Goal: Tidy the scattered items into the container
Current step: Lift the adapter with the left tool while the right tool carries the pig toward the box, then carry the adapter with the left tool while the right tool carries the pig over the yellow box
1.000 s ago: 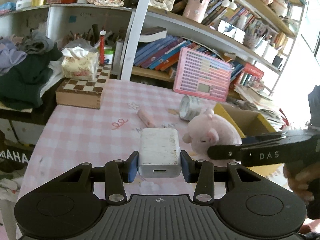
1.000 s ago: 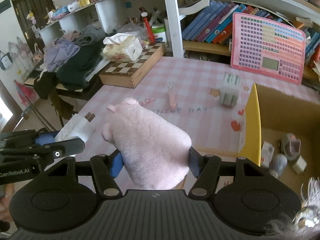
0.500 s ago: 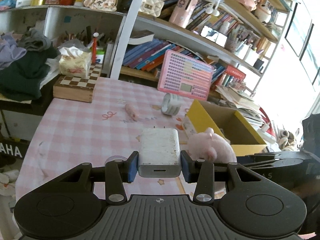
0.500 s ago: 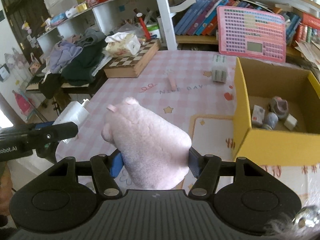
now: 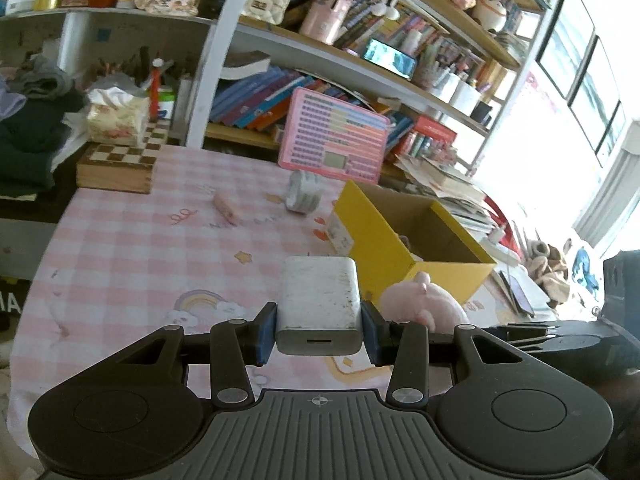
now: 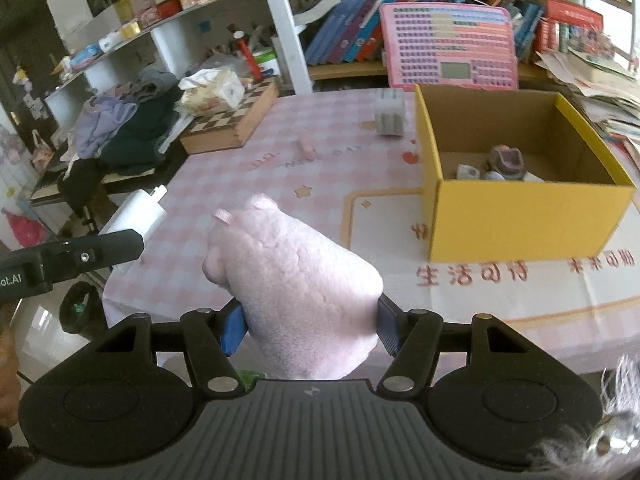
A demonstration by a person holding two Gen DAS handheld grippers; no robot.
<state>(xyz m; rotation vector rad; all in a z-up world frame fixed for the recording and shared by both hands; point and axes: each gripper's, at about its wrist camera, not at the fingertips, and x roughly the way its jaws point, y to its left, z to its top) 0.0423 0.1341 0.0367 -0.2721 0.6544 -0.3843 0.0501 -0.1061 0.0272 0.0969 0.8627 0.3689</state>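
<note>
Your left gripper is clamped on a white charger, its blue pads pressed against both sides and its port end facing the camera, low in the middle of the left wrist frame. Your right gripper is squeezed shut on a pink plush toy, which fills the lower middle of the right wrist frame and bulges between the pads.

In the left wrist view the plush toy shows just right of the charger, with the yellow box behind it, right of centre. In the right wrist view the charger sits at the left edge, above the black finger of your other gripper, and the box stands open at the right with a few small things lying on its floor.

Both held things hang over a pink checked tablecloth. Farther up the cloth lie a small pink stick and a grey striped roll, the roll near the box's far corner. A chessboard box sits at the upper left with a tissue pack on it. A pink keyboard toy leans against the bookshelf at the top.
</note>
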